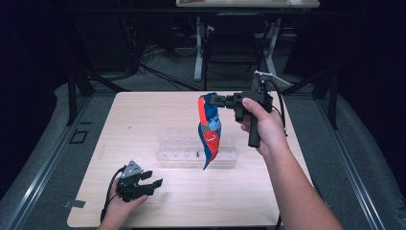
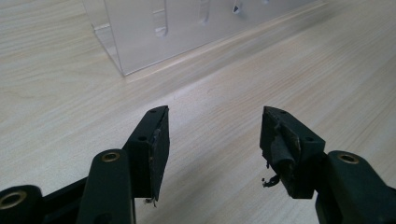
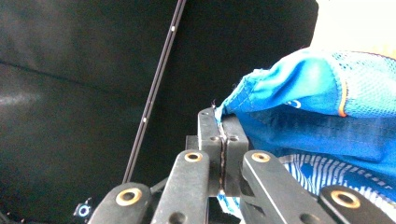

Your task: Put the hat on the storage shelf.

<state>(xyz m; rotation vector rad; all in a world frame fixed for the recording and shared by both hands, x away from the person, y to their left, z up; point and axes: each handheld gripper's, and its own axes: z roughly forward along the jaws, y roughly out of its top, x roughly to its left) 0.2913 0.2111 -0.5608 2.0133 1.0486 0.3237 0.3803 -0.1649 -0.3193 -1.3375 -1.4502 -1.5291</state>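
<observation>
Left tongs [image 1: 154,178] idle wide at the worktop's [image 1: 143,110] seven o'clock; right tongs [image 1: 213,100], clamping the hanging blue-red garment's [image 1: 209,132] edge, should lift it clear of the acrylic rack [image 1: 177,147].

We see a pale wooden table [image 1: 143,120] carrying a clear acrylic rack [image 1: 191,151] near its middle. Our left gripper [image 1: 143,184] rests on the tabletop near the front edge.

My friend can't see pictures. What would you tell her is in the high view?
The right hand-held gripper holds a blue and red cloth up in the air, hanging above a clear plastic rack on a light wooden table. The left hand-held gripper rests open near the table's front edge.
</observation>
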